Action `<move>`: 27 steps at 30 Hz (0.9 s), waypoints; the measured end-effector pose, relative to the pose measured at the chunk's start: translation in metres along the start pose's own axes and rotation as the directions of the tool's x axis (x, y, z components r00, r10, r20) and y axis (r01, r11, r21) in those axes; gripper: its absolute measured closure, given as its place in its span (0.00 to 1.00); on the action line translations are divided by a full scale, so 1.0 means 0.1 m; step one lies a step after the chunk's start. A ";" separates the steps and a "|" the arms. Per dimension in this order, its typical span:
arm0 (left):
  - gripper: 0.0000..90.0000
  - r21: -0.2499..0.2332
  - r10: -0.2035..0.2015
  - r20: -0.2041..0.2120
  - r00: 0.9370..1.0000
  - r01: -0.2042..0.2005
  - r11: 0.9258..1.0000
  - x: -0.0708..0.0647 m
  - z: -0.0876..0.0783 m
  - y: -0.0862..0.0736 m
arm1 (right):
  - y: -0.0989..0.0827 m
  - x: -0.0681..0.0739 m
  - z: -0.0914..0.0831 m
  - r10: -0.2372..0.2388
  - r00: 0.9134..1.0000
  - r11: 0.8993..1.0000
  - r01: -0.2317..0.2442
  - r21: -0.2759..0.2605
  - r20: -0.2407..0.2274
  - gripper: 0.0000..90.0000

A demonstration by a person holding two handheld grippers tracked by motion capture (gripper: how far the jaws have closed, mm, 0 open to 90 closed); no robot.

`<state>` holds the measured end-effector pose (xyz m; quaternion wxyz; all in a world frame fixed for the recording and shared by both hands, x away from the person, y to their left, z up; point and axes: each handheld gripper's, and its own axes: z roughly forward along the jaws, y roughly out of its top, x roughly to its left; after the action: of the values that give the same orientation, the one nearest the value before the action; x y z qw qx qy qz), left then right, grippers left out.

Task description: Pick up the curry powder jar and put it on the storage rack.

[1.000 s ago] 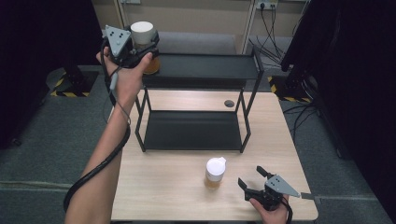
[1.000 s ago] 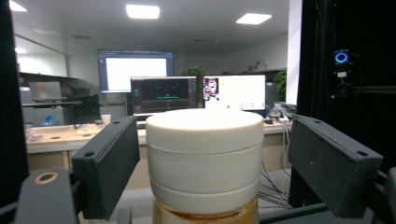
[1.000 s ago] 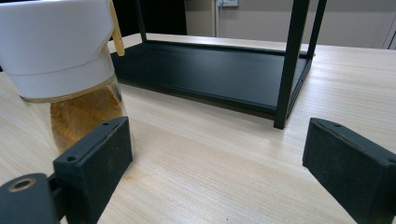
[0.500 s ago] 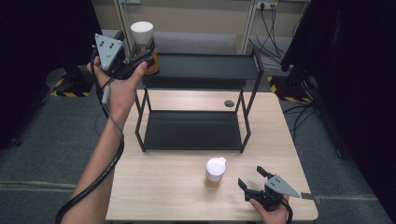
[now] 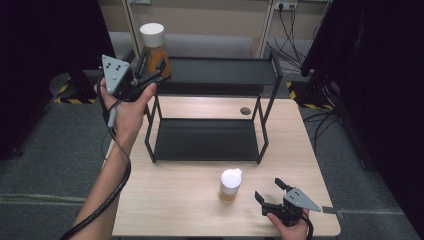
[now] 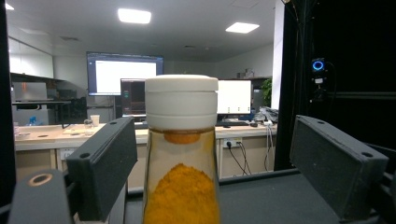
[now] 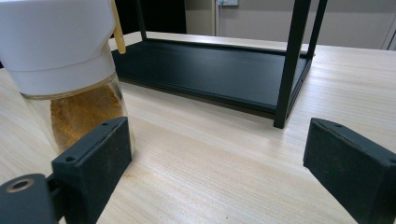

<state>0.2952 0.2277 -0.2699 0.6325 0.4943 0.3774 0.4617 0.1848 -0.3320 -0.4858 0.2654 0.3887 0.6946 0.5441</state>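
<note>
Jar on rack: clear glass spice jar with a white screw cap and orange powder inside [image 5: 154, 48], standing upright at the left end of the top shelf of the black metal two-tier rack [image 5: 220, 75].
Left tool [image 5: 150, 80]: I see its jaws spread, having just been opening, the jar between them in the left gripper view [image 6: 181, 154] with a gap on both sides; released, gripping nothing.
Second jar: smaller white-capped glass jar of brownish powder [image 5: 230, 185], on the pale wooden worktop [image 5: 165, 200] in front of the rack.
Right tool [image 5: 270, 192]: jaws apart, just beside this jar, not on it.
Handling: I judge both jars rigid, smooth, slippery and breakable, light but top-heavy.
Grip point: glass body below the cap, squeezed gently.
</note>
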 end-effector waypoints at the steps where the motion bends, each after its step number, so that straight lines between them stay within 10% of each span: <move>1: 0.16 -0.001 -0.001 0.001 1.000 0.001 1.000 0.00 -0.02 -0.01 | 0.00 0.00 0.00 -0.001 1.000 1.000 0.001 0.000 0.001 0.09; 27: 0.15 0.039 -0.001 0.032 0.999 0.000 0.999 0.01 -0.54 -0.49 | 0.00 0.01 0.00 -0.003 1.000 1.000 0.003 -0.001 0.003 0.09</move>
<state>0.2552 0.2392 -0.3296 0.6288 0.5138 0.3764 0.4461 0.1840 -0.3313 -0.4859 0.2674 0.3884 0.6943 0.5436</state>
